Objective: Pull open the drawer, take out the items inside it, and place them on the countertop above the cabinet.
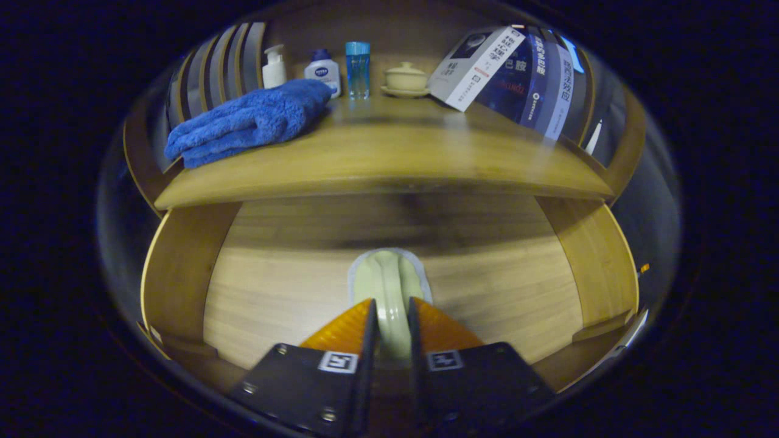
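Observation:
The wooden drawer (182, 267) stands pulled open below the countertop (389, 164). A pale green, soft-looking item (389, 280) lies on the drawer floor and runs back between my fingers. My gripper (392, 310) is inside the drawer with both fingers pressed against the item's raised middle ridge, one on each side. A folded blue towel (249, 121) lies on the countertop at the left.
Along the back of the countertop stand a white pump bottle (274, 67), a white lotion bottle (323, 72), a clear blue bottle (358, 68) and a lidded cream cup on a saucer (406, 79). Books (517, 73) lean at the right, more books (213, 70) at the left.

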Tool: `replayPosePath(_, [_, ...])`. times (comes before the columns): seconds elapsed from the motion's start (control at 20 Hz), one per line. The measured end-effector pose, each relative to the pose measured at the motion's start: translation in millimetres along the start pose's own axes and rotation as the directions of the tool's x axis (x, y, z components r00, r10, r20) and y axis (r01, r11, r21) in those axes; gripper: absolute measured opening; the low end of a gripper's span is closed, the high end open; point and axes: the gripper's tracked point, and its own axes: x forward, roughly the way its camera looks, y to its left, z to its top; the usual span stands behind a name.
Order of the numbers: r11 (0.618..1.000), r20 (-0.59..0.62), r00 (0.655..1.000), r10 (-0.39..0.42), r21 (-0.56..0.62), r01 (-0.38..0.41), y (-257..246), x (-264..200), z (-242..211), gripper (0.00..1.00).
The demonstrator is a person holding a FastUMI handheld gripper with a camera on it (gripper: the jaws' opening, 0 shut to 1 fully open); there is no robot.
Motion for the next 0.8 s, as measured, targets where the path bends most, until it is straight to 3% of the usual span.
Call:
replayPosePath(0.1, [1.0,0.003,1.0,0.007,0.006,-0.007,0.9,-1.9,0.8,0.17])
replayPosePath(0.4, [1.0,0.03,1.0,-0.003,-0.003,0.003,3.5,-18.8,2.9,0.17])
replayPosePath(0.8, [0.999,0.157,0.987,-0.035,0.042,0.029,-0.4,-80.0,36.0,0.17])
